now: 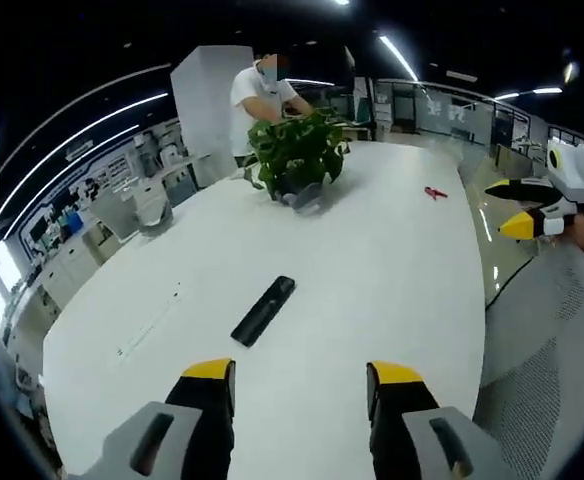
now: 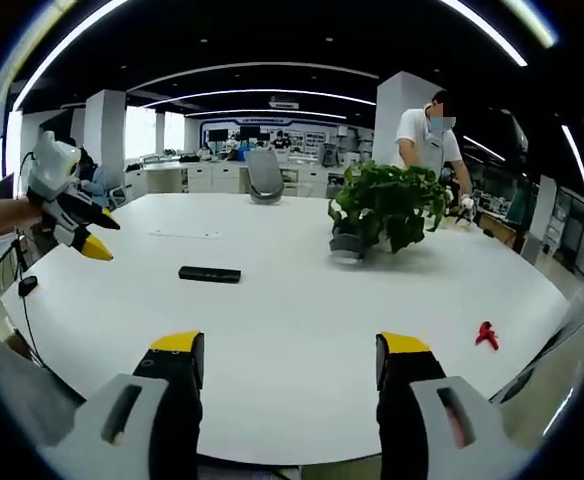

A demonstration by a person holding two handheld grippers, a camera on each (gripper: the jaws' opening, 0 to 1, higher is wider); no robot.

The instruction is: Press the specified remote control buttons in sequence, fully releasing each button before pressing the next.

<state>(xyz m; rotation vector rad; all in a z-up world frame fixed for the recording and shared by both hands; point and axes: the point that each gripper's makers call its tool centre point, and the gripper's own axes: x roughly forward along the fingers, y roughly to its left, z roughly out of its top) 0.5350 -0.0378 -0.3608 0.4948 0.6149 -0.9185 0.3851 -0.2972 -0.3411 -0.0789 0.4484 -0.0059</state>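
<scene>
Just one remote (image 1: 263, 310), two tools (image 1: 300, 383) (image 2: 287, 360).

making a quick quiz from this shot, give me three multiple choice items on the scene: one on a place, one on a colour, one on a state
1. Where does the slim black remote control lie?
A. flat on the white oval table
B. in a gripper
C. against the plant pot

2. What colour is the small object near the table's edge?
A. blue
B. red
C. green

3. How does the left gripper stand?
A. shut on the remote
B. shut on nothing
C. open, holding nothing

Answers: 1 A, bare tabletop surrounds it, apart from the leafy green potted plant. 2 B, it shows bright red in both views. 3 C, its yellow-tipped jaws stand apart short of the remote.
</scene>
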